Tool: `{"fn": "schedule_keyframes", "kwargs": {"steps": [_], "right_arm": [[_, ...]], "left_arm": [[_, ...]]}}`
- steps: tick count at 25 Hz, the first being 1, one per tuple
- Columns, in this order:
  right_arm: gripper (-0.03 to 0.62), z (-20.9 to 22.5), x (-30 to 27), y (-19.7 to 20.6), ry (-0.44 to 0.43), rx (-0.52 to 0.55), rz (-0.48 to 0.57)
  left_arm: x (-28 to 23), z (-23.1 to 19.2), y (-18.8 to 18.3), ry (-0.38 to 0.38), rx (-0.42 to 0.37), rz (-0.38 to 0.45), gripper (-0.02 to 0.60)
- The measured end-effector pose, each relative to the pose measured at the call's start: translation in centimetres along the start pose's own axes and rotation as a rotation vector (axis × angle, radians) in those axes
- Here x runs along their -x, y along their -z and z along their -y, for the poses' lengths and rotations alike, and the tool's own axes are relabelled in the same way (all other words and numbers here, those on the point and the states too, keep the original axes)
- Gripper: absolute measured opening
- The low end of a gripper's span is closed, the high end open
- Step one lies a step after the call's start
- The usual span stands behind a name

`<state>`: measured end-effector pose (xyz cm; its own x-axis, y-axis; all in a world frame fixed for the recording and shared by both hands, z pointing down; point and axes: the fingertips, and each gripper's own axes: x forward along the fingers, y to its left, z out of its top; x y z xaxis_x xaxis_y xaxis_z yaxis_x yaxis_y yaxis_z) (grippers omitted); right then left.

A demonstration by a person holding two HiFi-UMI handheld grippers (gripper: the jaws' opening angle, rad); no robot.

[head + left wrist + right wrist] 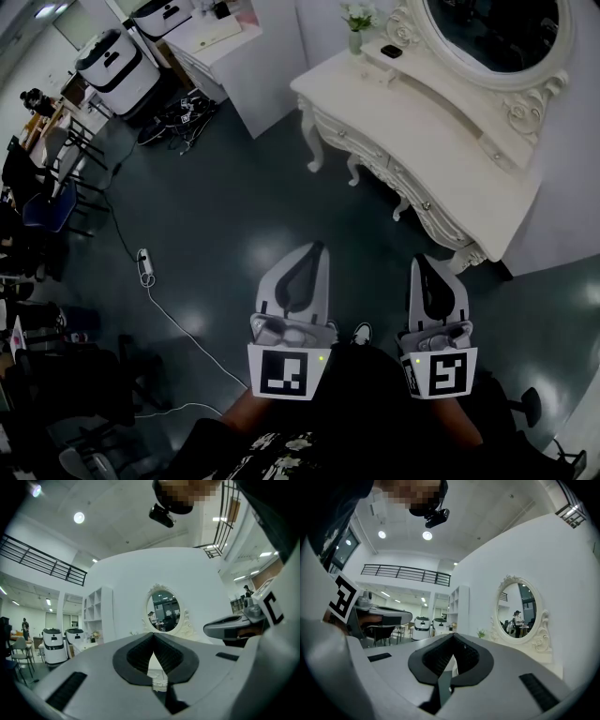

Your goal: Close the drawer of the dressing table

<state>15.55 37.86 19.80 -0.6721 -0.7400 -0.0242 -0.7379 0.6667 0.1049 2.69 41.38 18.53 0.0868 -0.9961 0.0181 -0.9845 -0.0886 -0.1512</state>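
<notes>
In the upper right of the head view, against a white wall, stands the white dressing desk with carved, curved legs [412, 122]. It carries an oval mirror in an ornate white frame [497, 33], a small vase of pale flowers [354, 23] and a small black object [391, 51] on the raised ledge below the mirror. Its drawer fronts [410, 195], each with a small knob, run along the front edge facing the open floor. From this height they look to lie in one line, though I cannot tell for sure whether one stands slightly out.

The person holds both tools low in the middle of the view, over the dark glossy floor [216, 216], well apart from the dressing desk and pointing towards it. The left gripper [314, 253] has its jaws closed together with nothing between them, as its own view [153, 637] shows, with the mirror straight ahead. The right gripper [422, 262] sits just beside it. Its jaws likewise meet at the tip and hold nothing [453, 637].

On the floor to the left lies a white power strip on a long white cable [145, 267]. Further back stand two white-and-black wheeled machines [117, 61], with dark chairs [52, 202] along the left edge.
</notes>
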Motion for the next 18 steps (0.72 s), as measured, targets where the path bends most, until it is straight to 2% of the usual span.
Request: {"fn": "schedule_keyframes", "kwargs": {"steps": [13, 18], "right_arm": [[-0.003, 2.0, 0.3, 2.4, -0.053, -0.017, -0.023], [-0.003, 2.1, -0.8, 2.9, -0.059, -0.013, -0.03]], "left_arm": [[-0.8, 1.7, 1.1, -0.067, -0.004, -0.046, 0.003], [-1.9, 1.2, 1.5, -0.069, 0.003, -0.035, 0.003]]}}
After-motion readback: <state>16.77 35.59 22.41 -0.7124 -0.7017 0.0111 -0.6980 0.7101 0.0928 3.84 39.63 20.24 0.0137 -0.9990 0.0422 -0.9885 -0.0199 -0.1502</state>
